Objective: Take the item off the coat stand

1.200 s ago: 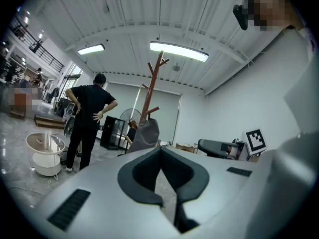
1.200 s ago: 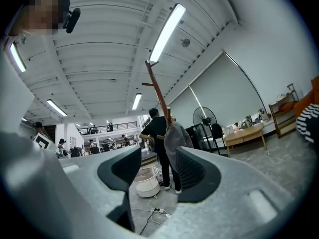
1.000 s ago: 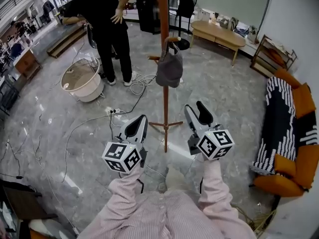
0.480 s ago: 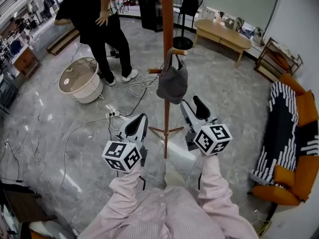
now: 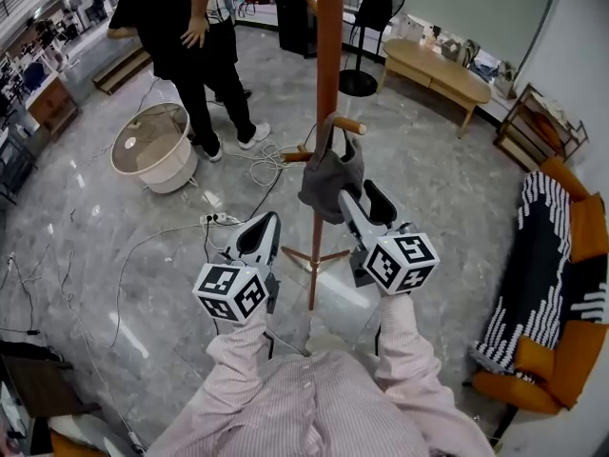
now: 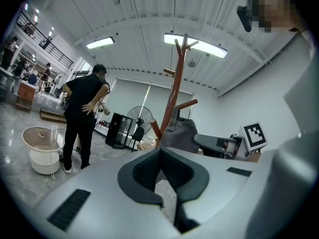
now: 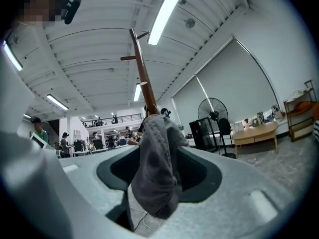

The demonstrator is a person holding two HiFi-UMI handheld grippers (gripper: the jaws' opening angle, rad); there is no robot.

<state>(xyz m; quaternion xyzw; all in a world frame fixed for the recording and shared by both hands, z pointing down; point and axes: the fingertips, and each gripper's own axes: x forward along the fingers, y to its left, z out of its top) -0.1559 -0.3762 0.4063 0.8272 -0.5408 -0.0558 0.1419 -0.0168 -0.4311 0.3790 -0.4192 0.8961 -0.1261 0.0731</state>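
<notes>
A brown wooden coat stand [image 5: 327, 55] rises from the floor straight ahead. A grey cloth cap [image 5: 330, 174] hangs from a short peg [image 5: 348, 125] on it. My right gripper [image 5: 366, 203] is open, its tips at the cap's lower right edge. In the right gripper view the cap [image 7: 157, 163] hangs in line with the gap between the jaws, and the pole [image 7: 142, 78] rises behind it. My left gripper [image 5: 262, 234] is open and holds nothing, lower left of the cap and apart from it. In the left gripper view the stand [image 6: 174, 96] and the cap [image 6: 179, 136] show ahead.
A person in black [image 5: 186, 36] stands at the back left beside a round white tub [image 5: 152, 149]. Cables [image 5: 224, 219] trail over the grey floor near the stand's feet [image 5: 314, 253]. A wooden table [image 5: 438, 67] and a fan [image 5: 373, 12] stand behind; an orange sofa with a striped blanket [image 5: 547, 255] is at the right.
The stand and cap have come closer in the head view. My right gripper has moved up and forward until its tips reach the cap. The left gripper has barely shifted.
</notes>
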